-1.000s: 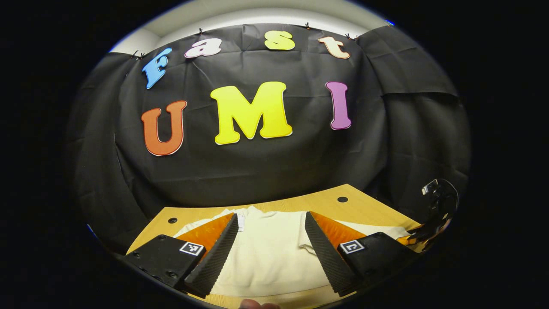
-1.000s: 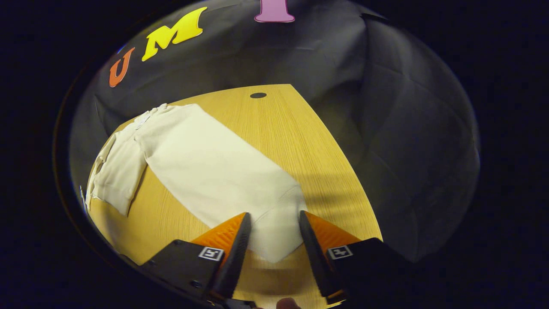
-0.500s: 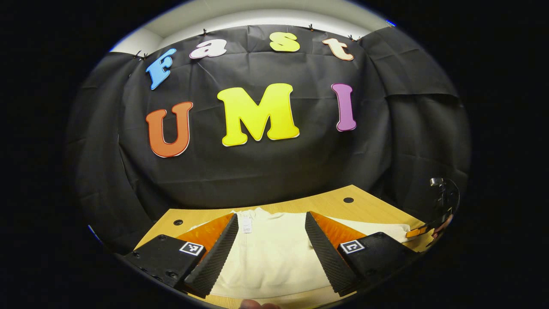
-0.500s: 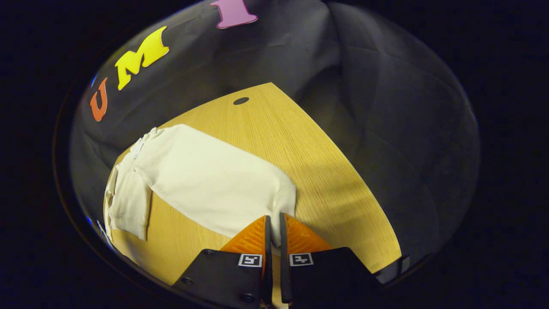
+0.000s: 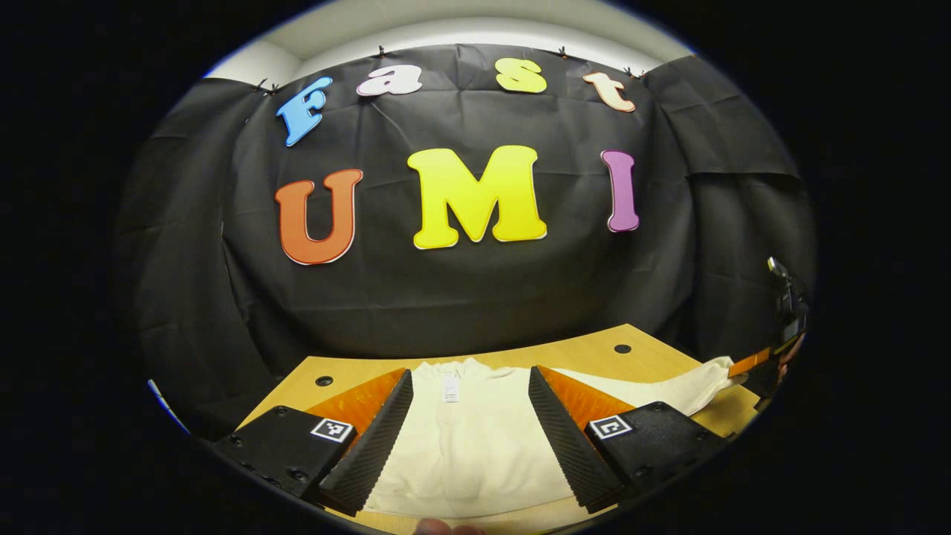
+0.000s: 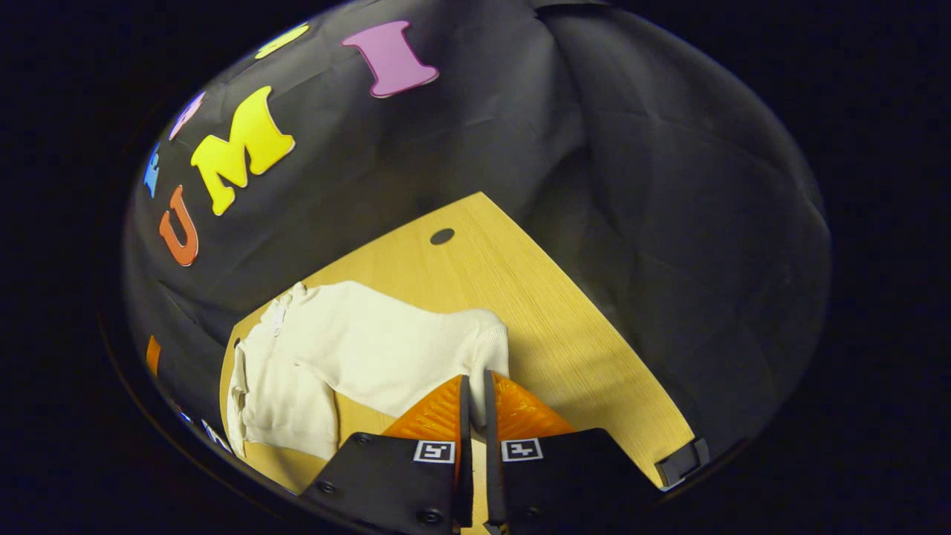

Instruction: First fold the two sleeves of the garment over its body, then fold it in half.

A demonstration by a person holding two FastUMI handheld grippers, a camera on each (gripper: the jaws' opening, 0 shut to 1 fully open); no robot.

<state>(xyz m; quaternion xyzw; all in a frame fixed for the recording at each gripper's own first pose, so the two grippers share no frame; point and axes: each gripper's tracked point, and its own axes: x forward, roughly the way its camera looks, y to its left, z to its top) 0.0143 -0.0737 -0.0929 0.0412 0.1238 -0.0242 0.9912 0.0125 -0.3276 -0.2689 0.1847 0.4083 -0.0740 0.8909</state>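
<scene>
Looking along the left gripper (image 5: 468,438) in the left gripper view, the cream garment (image 5: 475,446) was seen spread flat on the desk (image 5: 579,353), collar toward the far edge, so that its body could receive the sleeves. The jaws were held wide apart above the body, with nothing between them but the cloth lying below; whether the fingertips touched the fabric could not be told. It was judged that this gripper was parked over the middle to wait its turn. Toward the right edge of the desk, the right sleeve (image 5: 669,390) was seen drawn out and raised at its end, where the right gripper (image 5: 754,365) had hold of it.

In the right gripper view, the right gripper (image 6: 473,416) was seen with its jaws brought nearly together, only a thin slit left, and the cuff (image 6: 494,349) of the sleeve was pinched between them. The sleeve was lifted clear of the desk (image 6: 565,334) at that end and bunched back toward the body, a hold judged suited to carrying it across in the first fold. The rest of the garment (image 6: 297,371) lay toward the far left corner, its other sleeve (image 6: 256,405) hanging alongside the body, not yet folded over.
</scene>
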